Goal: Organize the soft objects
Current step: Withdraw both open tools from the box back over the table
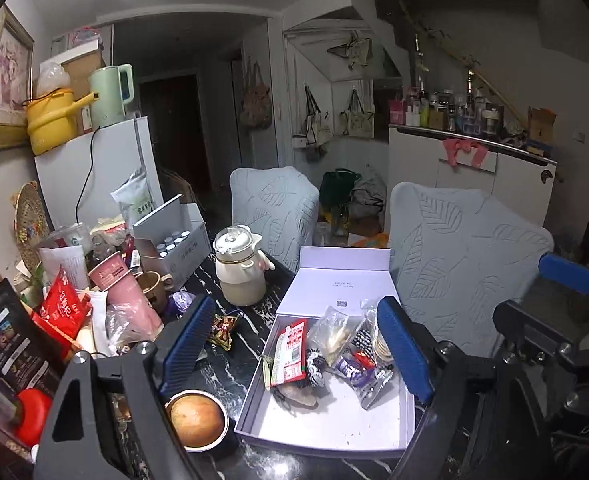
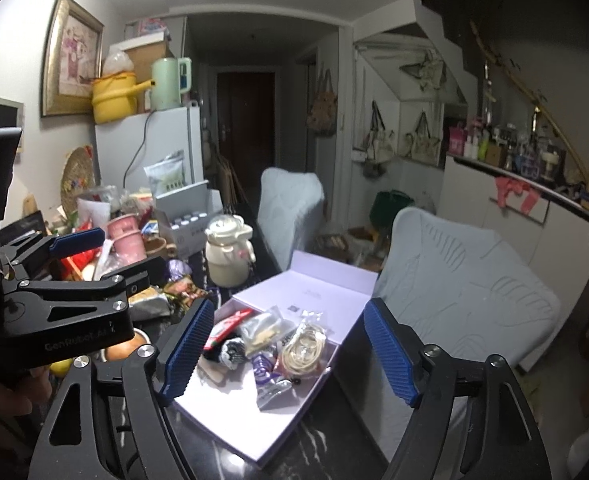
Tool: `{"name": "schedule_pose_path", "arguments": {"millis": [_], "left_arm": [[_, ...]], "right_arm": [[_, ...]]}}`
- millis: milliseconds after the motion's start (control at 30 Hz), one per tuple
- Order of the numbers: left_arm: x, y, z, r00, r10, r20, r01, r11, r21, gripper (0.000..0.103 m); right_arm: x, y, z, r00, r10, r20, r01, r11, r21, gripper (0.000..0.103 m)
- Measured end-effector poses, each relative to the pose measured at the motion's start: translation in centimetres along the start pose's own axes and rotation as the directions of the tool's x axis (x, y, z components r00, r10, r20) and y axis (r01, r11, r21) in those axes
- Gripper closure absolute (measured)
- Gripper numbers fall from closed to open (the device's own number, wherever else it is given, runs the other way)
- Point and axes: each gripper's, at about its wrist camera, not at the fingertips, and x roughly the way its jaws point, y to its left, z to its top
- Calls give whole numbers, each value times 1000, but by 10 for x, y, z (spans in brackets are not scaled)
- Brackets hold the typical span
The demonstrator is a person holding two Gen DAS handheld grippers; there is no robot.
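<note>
Both sets of tongs hang spread and empty above a crowded dark bench: the left tongs (image 1: 294,344) and right tongs (image 2: 290,350) each frame the open white box (image 1: 334,428), where the soft packets (image 1: 334,344) already lie heaped at the far end. A filled mug (image 1: 197,420) sits just beside the box's near-left corner; a careless descent could tip it. Beyond, a cream teapot (image 1: 240,268) stands near the box's raised lid, equally exposed to a stray swing.
</note>
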Motion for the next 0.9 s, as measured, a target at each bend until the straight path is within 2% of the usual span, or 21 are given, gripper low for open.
{"name": "schedule_pose_path", "arguments": {"millis": [100,200,300,500,733,900], "left_arm": [[-18,1,-4,1000,-3,20,3,1000,5,18],[-34,4,-9,999,2,47,-2,1000,2,3],[-49,6,-14,997,2,75,-2,1000,2,2],[-66,9,-30,998,-20,63,20,1000,5,2],[-72,13,-58,999,-22,36,22,1000,6,2],[-67,19,-75,999,-50,2,50,999,10,2]], "right_arm": [[-16,5,-2,1000,-6,24,6,1000,-1,18],[-31,10,-5,999,-17,46,17,1000,0,15],[-44,15,-9,998,-24,65,24,1000,4,14],[-61,22,-23,997,-42,69,40,999,25,13],[-70,32,-49,998,-59,37,57,997,51,12],[-69,36,-69,998,-65,-2,65,995,80,12]]}}
